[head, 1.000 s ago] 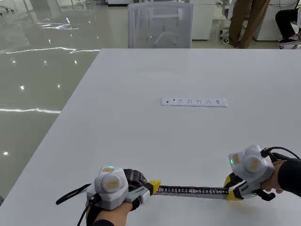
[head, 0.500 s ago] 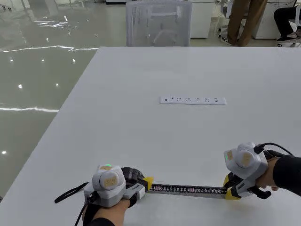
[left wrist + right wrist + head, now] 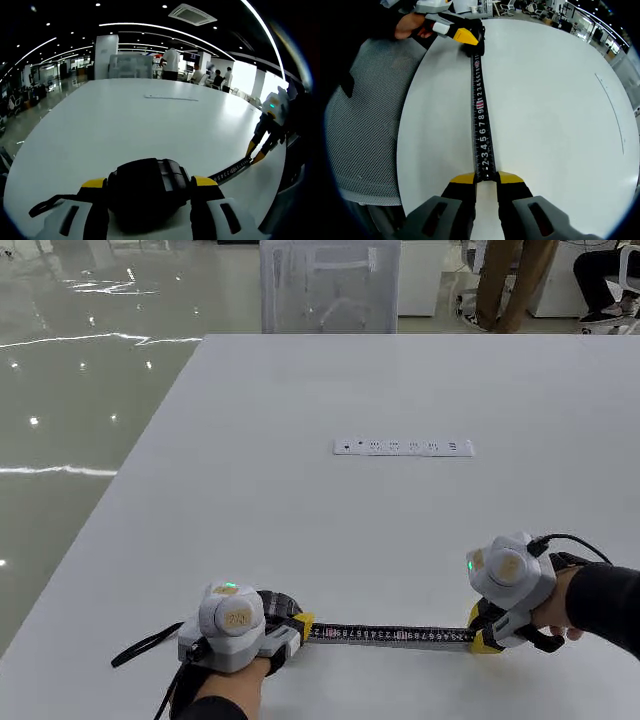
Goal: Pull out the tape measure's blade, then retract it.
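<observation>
The head view looked forward and down from above the near edge of the table (image 3: 300, 490), taking it in as far as the chair (image 3: 330, 285) at the far side. The left gripper view sat low and close behind the tape measure case (image 3: 147, 187), facing far and right across the table. The right gripper view hung close over the blade (image 3: 480, 115), facing left along it. All three shared the blade and the power strip (image 3: 403, 447).

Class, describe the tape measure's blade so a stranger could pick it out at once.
On the white table, look near its front edge, between the left gripper and the right gripper. The blade is the thin dark strip stretched there; unlike the white power strip farther back, it carries printed numbers.
</observation>
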Demonstrator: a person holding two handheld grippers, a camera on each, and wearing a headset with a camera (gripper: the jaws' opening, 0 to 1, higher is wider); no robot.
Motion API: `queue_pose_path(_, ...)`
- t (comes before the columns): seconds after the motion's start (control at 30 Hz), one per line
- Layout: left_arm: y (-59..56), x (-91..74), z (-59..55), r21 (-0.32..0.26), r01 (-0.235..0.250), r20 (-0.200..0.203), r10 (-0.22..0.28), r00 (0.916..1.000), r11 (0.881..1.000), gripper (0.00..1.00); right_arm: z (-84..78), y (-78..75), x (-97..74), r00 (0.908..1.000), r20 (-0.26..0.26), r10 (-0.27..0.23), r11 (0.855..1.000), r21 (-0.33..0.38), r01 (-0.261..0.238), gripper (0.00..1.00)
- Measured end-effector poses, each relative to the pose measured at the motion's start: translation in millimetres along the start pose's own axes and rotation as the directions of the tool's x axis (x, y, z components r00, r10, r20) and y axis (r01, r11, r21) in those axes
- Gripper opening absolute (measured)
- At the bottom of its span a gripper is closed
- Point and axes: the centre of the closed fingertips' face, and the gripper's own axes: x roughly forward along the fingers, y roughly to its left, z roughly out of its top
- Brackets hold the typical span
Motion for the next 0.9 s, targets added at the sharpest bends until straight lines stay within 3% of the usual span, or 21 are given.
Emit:
queue_pose_path(0.17, 0.1, -0.8, -1.4, 0.037, -0.007, -0.002, 0.007, 1.0000, 0.999, 0.60, 1.8, 0.1, 0.3, 0.9999, 0.007, -0.009, 1.000, 0.017, 0.009, 0.11)
queue_pose_path(0.43, 0.4, -1.9, -0.8, 0.022, -0.003, 0.004, 0.003, 1.0000, 1.000, 0.60, 4.3, -0.4, 0.7, 0.9998, 0.017, -0.007, 1.000, 0.018, 0.007, 0.11)
queue_pose_path(0.57, 0.5, -1.5, -1.0, 0.015, 0.004, -0.003, -0.004, 1.0000, 1.000, 0.59, 6.9, 1.1, 1.3, 0.9994, 0.025, -0.025, 1.000, -0.016, 0.025, 0.10)
queue_pose_path(0.9, 0.1, -0.1, -1.0, 0.007, 0.021, -0.010, -0.021, 0.9997, 1.000, 0.59, 21.3, 2.1, 7.5, 0.9984, 0.049, -0.029, 1.000, 0.008, 0.028, 0.11)
